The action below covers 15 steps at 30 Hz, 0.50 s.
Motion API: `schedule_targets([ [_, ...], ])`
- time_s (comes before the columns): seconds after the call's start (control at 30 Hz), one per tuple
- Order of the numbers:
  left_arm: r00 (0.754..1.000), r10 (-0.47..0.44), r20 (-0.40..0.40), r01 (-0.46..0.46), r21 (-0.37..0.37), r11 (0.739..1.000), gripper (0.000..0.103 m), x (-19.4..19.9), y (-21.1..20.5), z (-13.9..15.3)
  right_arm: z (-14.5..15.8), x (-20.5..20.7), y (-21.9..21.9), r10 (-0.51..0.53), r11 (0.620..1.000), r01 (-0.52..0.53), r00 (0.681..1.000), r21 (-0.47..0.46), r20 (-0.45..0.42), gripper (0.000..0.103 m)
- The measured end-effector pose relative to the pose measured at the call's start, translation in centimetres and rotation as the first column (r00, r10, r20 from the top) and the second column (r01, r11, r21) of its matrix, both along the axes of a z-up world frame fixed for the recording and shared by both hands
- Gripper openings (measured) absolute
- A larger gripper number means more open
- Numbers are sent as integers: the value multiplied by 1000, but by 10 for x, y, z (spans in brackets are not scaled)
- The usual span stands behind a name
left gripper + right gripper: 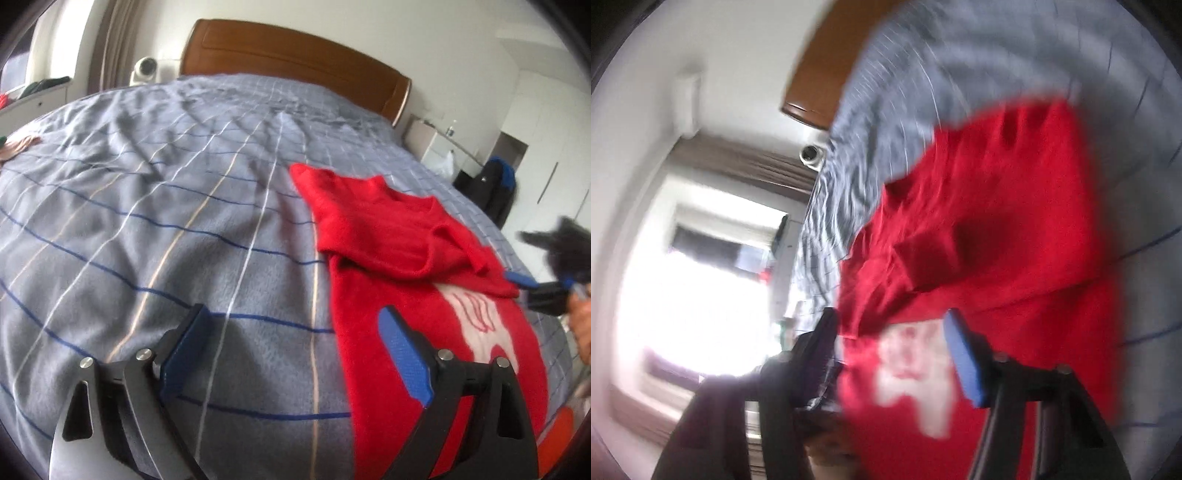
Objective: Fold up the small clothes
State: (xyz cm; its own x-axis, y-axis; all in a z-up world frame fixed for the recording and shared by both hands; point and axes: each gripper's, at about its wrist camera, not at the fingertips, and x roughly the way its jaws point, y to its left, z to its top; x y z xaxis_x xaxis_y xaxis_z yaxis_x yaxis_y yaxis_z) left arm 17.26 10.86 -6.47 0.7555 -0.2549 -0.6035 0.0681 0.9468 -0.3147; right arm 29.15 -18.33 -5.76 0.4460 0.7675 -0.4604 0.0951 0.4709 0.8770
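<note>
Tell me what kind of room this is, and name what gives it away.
Most likely a home bedroom: a bed with a grey checked cover, a wooden headboard against the wall, and a small bedside cabinet. A red sweater lies on the bed.

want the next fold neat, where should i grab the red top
Pinch the red top at its bare left hem edge, coming from the open blanket side with the left tongs. That edge lies flat and free; the sleeve is already folded across.
</note>
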Motion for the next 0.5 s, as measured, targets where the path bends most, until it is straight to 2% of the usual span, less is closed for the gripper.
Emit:
schedule_targets([
  [0.07, 1000, -1, -5, 1, -17, 1000, 93, 0, 2, -1, -21, 15, 11, -44, 998, 47, 996, 43, -72, 52],
  [0.13, 1000, -3, -4, 3, -20, 1000, 93, 2, 4, -2, -45, 22, 13, -165, 983, 175, 975, 58, -149, 52],
  [0.17, 1000, -4, -5, 4, -19, 1000, 94, 2, 4, -3, -56, 20, 9, -243, 963, 259, 955, 75, -172, 51],
  [0.2, 1000, -5, -6, 5, -17, 1000, 94, 3, 4, -4, -64, 16, 4, -311, 937, 334, 931, 102, -191, 43],
  [0.23, 1000, -5, -7, 5, -15, 1000, 94, 4, 3, -4, -68, 14, 3, -342, 924, 367, 919, 110, -197, 35],
  [0.27, 1000, -6, -9, 6, -14, 1000, 94, 4, 3, -5, -68, 13, 2, -360, 919, 381, 915, 101, -182, 33],
  [0.3, 1000, -6, -10, 5, -13, 1000, 94, 4, 2, -5, -60, 16, 3, -355, 930, 364, 925, 45, -133, 26],
  [0.33, 1000, -5, -12, 4, -12, 1000, 94, 5, 2, -5, -49, 18, 2, -341, 940, 342, 937, -9, -80, 12],
  [0.4, 1000, -4, -13, 4, -10, 1000, 95, 6, 2, -5, -23, 22, 0, -293, 947, 294, 956, -127, 30, 12],
  [0.43, 1000, -4, -13, 4, -10, 1000, 95, 6, 2, -5, -8, 22, -2, -270, 938, 282, 959, -200, 87, 12],
  [0.47, 1000, -4, -13, 4, -9, 1000, 95, 6, 2, -5, 7, 21, -6, -246, 917, 277, 959, -287, 139, 12],
  [0.5, 1000, -3, -13, 3, -9, 1000, 95, 7, 2, -5, 21, 19, -8, -214, 878, 270, 960, -395, 182, 14],
])
